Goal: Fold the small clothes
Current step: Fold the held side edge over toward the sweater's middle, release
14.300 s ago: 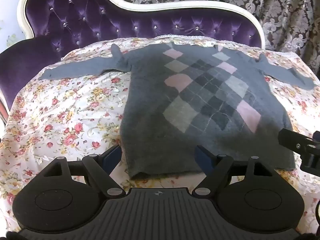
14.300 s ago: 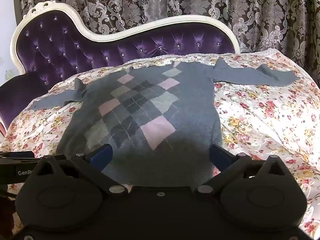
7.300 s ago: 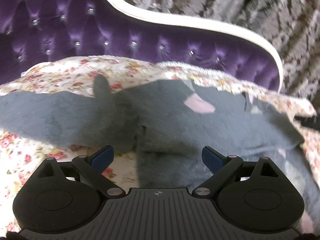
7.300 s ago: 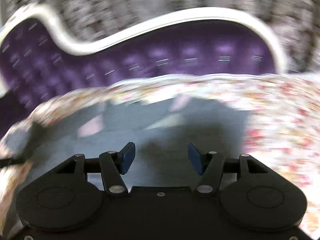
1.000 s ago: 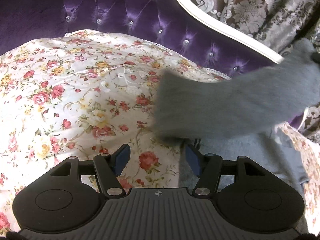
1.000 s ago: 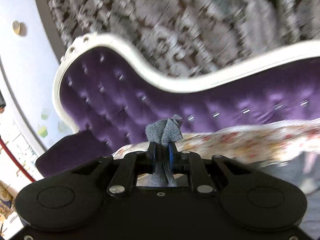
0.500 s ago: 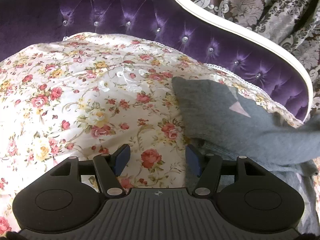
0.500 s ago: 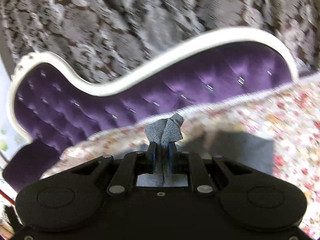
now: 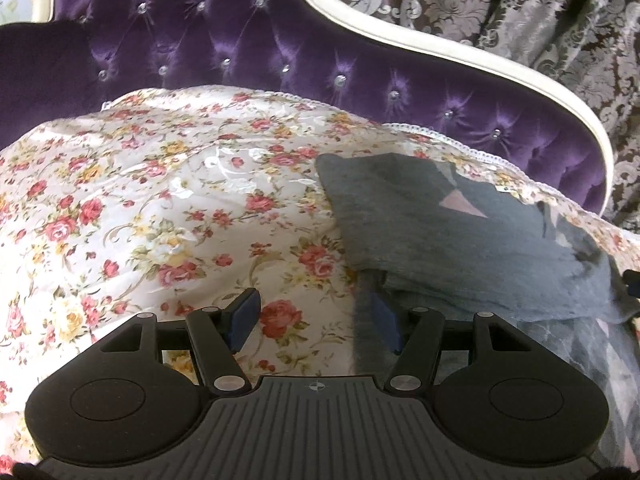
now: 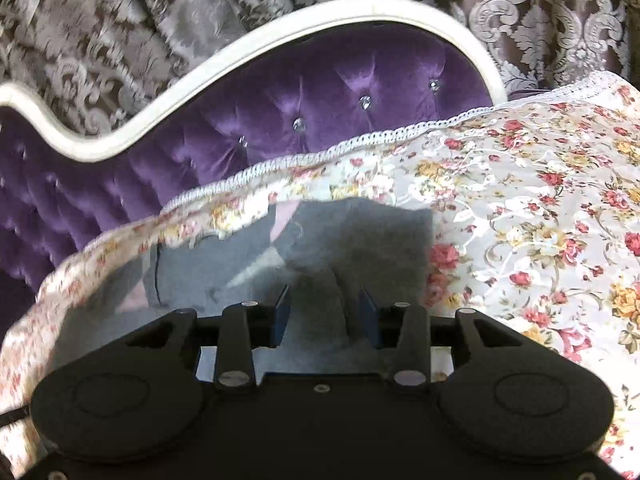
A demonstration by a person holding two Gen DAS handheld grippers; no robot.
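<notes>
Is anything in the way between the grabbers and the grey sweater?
Nothing visible. The grey knitted sweater with pink diamonds lies on the flowered bedspread. The open left gripper sits at its folded edge, with one finger over the knit. The open right gripper hangs right over the sweater.

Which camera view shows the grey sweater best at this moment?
The left wrist view shows the sweater best: it is sharp, with the folded sleeve across the body and a pink diamond visible. The right wrist view shows only a blurred grey patch just beyond the open right gripper.
</notes>
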